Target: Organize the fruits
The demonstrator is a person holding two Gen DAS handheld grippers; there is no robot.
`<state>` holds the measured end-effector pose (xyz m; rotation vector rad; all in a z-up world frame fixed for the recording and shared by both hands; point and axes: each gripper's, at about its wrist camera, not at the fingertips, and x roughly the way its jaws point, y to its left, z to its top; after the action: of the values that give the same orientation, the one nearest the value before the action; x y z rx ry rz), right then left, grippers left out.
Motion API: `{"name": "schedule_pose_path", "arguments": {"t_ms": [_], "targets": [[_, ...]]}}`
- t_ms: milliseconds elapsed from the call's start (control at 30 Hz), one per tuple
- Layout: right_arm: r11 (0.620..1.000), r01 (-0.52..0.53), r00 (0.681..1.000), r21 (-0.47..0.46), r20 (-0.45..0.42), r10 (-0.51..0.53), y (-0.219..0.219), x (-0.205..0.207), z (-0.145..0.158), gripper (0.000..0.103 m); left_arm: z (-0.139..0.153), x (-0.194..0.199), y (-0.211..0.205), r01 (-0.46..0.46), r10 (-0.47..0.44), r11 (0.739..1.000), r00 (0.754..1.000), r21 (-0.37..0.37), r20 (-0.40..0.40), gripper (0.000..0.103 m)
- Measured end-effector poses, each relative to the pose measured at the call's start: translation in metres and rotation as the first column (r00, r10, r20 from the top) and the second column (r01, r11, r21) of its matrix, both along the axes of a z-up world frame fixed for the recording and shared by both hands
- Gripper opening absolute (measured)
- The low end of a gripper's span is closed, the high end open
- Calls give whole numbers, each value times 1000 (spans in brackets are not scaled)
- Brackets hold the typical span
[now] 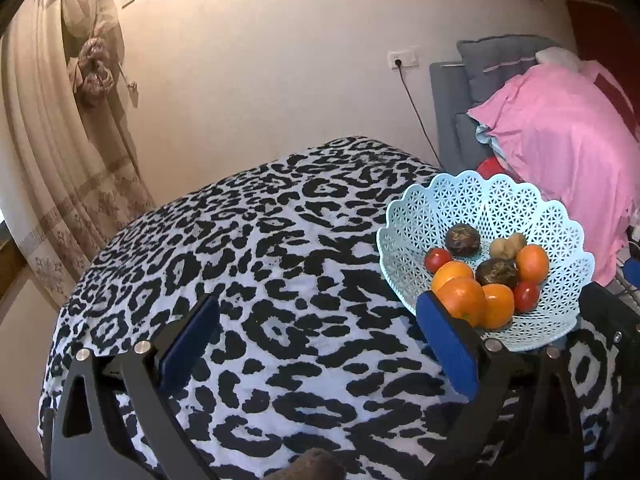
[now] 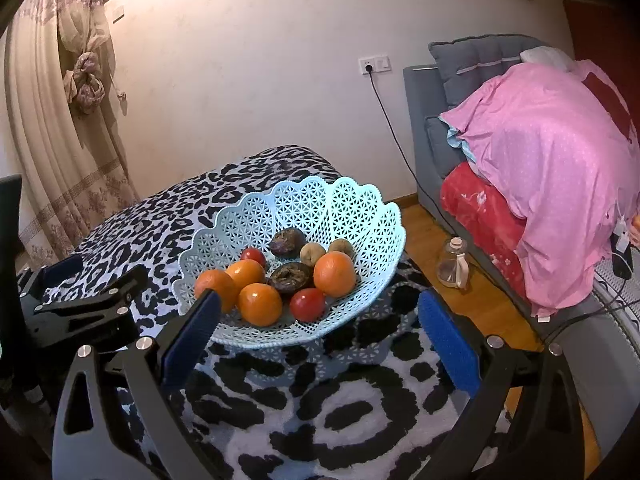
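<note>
The right gripper [image 2: 318, 334], black-armed with blue pads, tilts downward over the black-and-white leopard-print cloth [image 2: 360, 408] with its jaws spread wide and nothing between them. Just ahead of it, slightly toward its left finger, sits the pale blue scalloped lattice plastic basket [image 2: 304, 208], standing upright on the cloth with its open mouth facing up; it is roughly round, so no long axis can be told. The left blue pad [image 2: 192, 340] overlaps the basket's near rim in this view, though I cannot tell whether it touches. Inside lie four round oranges [image 2: 260, 304], two small red tomatoes [image 2: 307, 304], two dark wrinkled brown fruits [image 2: 290, 276] and two pale tan round fruits [image 2: 312, 253], packed close together toward the near side of the bowl.

The left gripper [image 1: 316, 344], of the same build, also angles downward with its jaws wide apart and empty, over bare cloth. From it the basket lies ahead and to the right, its near rim behind the right blue pad [image 1: 448, 344]; the nearest orange sits just beyond that pad's tip.

Farther right of the right gripper, on a wooden floor [image 2: 460, 304], stands a clear glass jar with a white handle [image 2: 454, 264], beside a grey sofa [image 2: 432, 128] draped with a pink sheet [image 2: 560, 168]
</note>
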<state>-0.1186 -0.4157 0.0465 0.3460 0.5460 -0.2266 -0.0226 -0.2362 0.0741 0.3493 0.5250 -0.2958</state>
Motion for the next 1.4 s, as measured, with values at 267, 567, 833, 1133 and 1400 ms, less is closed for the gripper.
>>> {"name": "schedule_pose_path", "arguments": {"t_ms": [267,567,833,1133,1400], "targets": [[1000,4,1000,18,-10,-3,-3,-1,-2,100,4,-7,-4,9,-10,1000,999,16,31,98],[1000,-17,1000,10,-22,17,3,2,-4,100,1,-10,-7,4,-6,999,999,43,45,98],[1000,-17,1000,9,-26,18,3,2,-4,100,-1,-10,-10,9,-12,999,999,54,50,98],[1000,-17,999,-2,-31,17,4,3,-7,100,-2,-10,-12,12,-15,998,999,58,50,98],[999,-20,999,-25,-33,19,8,4,-8,100,-2,-12,-14,24,-28,998,998,63,53,98]]}}
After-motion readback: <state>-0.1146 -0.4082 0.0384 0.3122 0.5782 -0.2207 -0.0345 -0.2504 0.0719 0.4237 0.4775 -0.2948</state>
